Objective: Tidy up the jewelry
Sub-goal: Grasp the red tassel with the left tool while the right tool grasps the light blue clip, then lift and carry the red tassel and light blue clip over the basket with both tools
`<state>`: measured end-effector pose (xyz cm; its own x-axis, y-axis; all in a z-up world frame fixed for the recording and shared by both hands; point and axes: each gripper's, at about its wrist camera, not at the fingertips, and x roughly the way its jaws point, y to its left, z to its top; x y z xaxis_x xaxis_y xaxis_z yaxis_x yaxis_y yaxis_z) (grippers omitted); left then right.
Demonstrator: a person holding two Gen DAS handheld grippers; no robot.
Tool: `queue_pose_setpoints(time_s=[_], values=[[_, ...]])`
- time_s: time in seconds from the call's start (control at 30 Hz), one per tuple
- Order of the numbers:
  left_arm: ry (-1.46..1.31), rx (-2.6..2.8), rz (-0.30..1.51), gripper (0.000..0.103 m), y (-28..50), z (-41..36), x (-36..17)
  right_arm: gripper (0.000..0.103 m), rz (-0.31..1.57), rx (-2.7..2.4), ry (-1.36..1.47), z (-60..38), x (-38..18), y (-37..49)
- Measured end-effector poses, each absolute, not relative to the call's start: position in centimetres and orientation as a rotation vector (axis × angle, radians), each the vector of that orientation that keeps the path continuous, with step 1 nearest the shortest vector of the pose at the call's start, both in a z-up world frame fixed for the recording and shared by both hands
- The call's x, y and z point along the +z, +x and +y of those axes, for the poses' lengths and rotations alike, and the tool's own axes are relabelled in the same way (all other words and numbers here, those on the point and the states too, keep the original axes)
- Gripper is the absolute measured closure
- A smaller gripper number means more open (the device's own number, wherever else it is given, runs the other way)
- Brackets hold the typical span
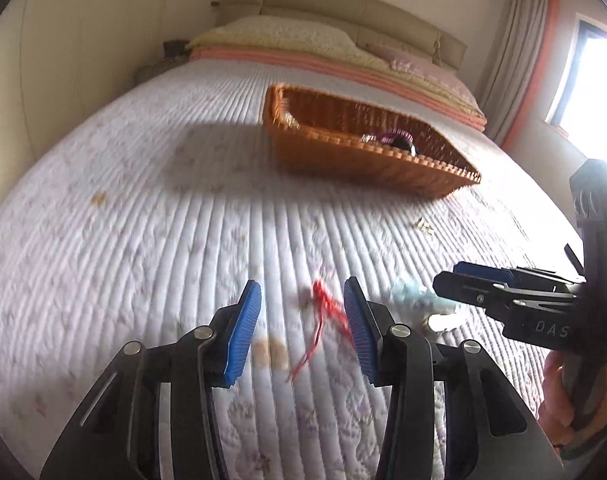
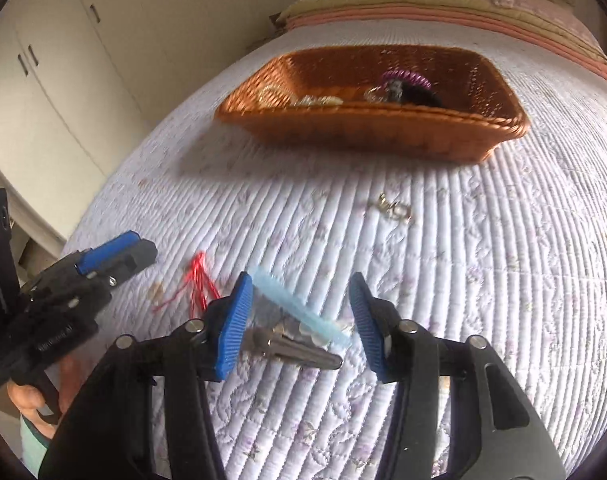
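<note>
A brown wicker basket (image 1: 367, 160) (image 2: 367, 128) stands on the quilted bed and holds a purple coil (image 2: 405, 78) and other small pieces. A red string piece (image 1: 323, 312) (image 2: 199, 284) lies between my open left gripper's (image 1: 301, 300) fingers, below them on the quilt. A light blue hair clip with a metal clasp (image 2: 299, 328) (image 1: 415, 300) lies between my open right gripper's (image 2: 299, 300) fingers. A small gold piece (image 2: 393, 210) (image 1: 423, 226) lies on the quilt in front of the basket. The right gripper (image 1: 449, 280) shows from the side in the left wrist view.
The bed's white quilt (image 1: 143, 220) spreads around the items. Pillows and folded blankets (image 1: 303, 44) lie at the headboard. White cupboards (image 2: 63, 60) stand to the left and a bright window (image 1: 595, 80) to the right.
</note>
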<state>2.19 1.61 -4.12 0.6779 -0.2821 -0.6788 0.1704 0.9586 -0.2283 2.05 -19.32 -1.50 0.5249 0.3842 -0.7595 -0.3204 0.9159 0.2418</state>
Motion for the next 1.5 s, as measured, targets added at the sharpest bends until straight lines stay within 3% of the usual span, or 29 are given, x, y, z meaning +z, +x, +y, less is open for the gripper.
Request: queue_pose_setpoints(time_s=[0.37, 0.47, 0.57, 0.67, 0.77, 1.0, 1.1, 1.13, 1.17, 1.23, 1.33, 1.5], values=[[-0.12, -0.247, 0.856, 0.061, 2.0, -0.9, -6.2, 0.072, 0.915, 0.426, -0.038, -18.3, -3.0, 2.2], [-0.064, -0.239, 0.858, 0.061, 2.2, -2.1, -6.2, 0.078, 0.897, 0.412, -0.1, -17.6, -3.1, 1.8], [0.025, -0.233, 0.85, 0.062, 2.0, -3.2, -6.4, 0.09, 0.877, 0.373, -0.137, -17.1, -3.4, 1.7], [0.101, -0.26, 0.842, 0.083, 1.8, -3.7, -6.3, 0.091, 0.872, 0.317, -0.097, -18.4, -3.3, 1.5], [0.149, -0.309, 0.839, 0.096, 1.9, -3.5, -6.2, 0.093, 0.876, 0.231, -0.026, -20.2, -3.2, 1.6], [0.285, -0.505, 0.812, 0.1, 2.8, -3.8, -6.3, 0.093, 0.871, 0.188, 0.114, -22.9, -3.6, 1.1], [0.302, -0.512, 0.815, 0.096, 2.7, -3.9, -6.5, 0.093, 0.868, 0.196, 0.124, -23.1, -3.6, 1.1], [0.284, -0.512, 0.815, 0.085, 2.6, -3.7, -6.4, 0.093, 0.867, 0.203, 0.129, -23.2, -3.6, 1.1], [0.264, -0.506, 0.812, 0.067, 2.4, -3.4, -6.3, 0.093, 0.866, 0.208, 0.134, -23.3, -3.6, 1.1], [0.218, -0.495, 0.803, 0.054, 2.0, -2.9, -6.0, 0.091, 0.864, 0.222, 0.149, -23.5, -3.6, 1.0], [0.198, -0.485, 0.798, 0.054, 1.3, -3.2, -5.9, 0.085, 0.857, 0.255, 0.177, -23.9, -3.7, 0.8], [0.177, -0.482, 0.807, 0.054, 1.0, -4.0, -5.9, 0.085, 0.853, 0.244, 0.188, -24.2, -3.5, 0.5]])
